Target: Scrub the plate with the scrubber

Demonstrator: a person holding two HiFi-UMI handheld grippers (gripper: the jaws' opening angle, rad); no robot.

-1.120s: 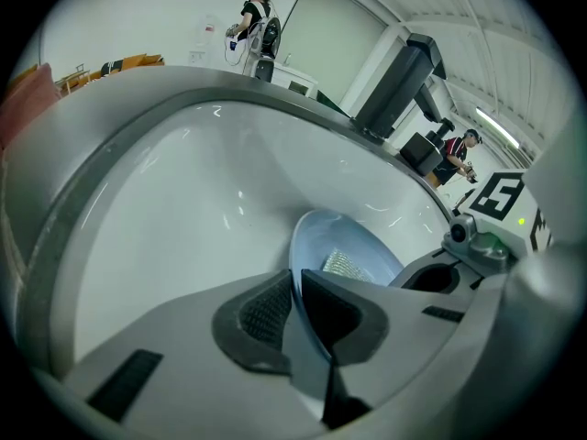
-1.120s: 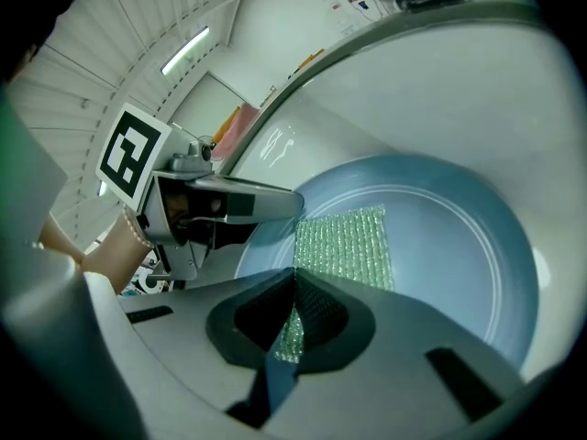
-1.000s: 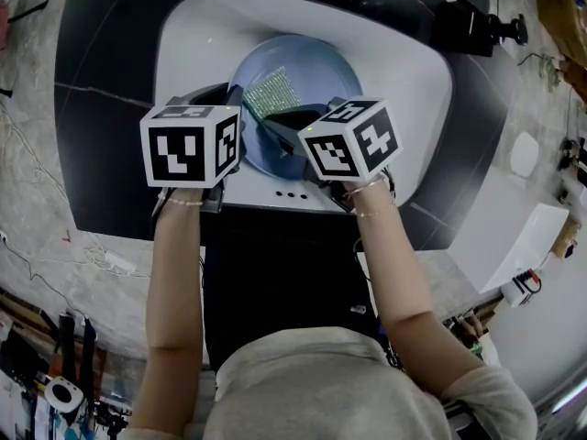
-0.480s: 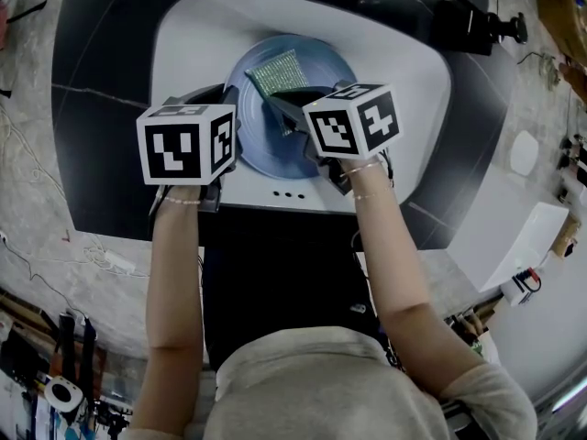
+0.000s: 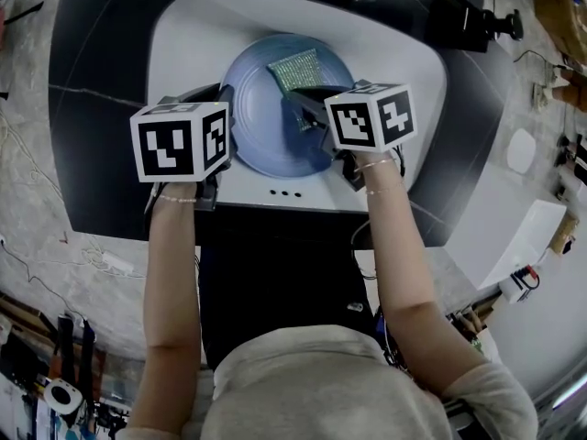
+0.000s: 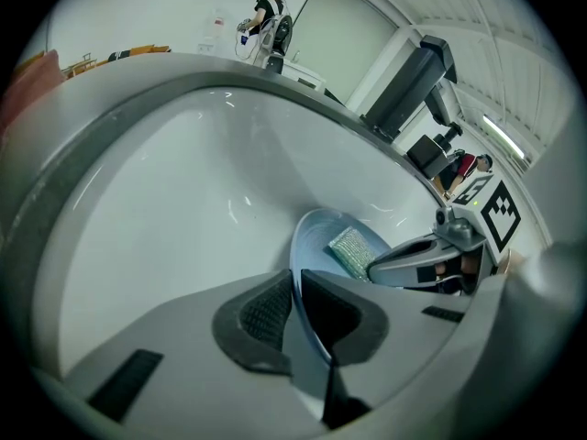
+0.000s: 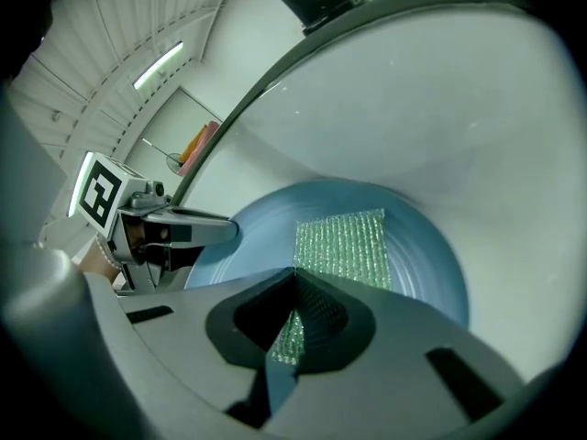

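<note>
A light blue plate (image 5: 266,108) lies in the white sink basin (image 5: 193,35). My left gripper (image 5: 220,126) is shut on the plate's left rim (image 6: 303,301), whose edge runs between the two pads. A green mesh scrubber (image 5: 295,68) rests flat on the plate's far half. My right gripper (image 5: 307,117) is shut on the scrubber's near edge (image 7: 292,333), and the rest of the scrubber (image 7: 344,246) spreads over the plate (image 7: 431,255) ahead of the jaws. From the left gripper view the scrubber (image 6: 351,250) shows beyond the right gripper's fingers (image 6: 413,255).
The basin sits in a dark countertop (image 5: 101,81). A dark faucet fixture (image 5: 459,21) stands at the basin's far right. Three small holes (image 5: 285,193) mark the basin's near rim. A white box (image 5: 523,241) lies on the floor to the right.
The scrubber has slid from the plate's left-centre toward the far right, with my right gripper moving right with it. The left gripper has stayed clamped on the rim.
</note>
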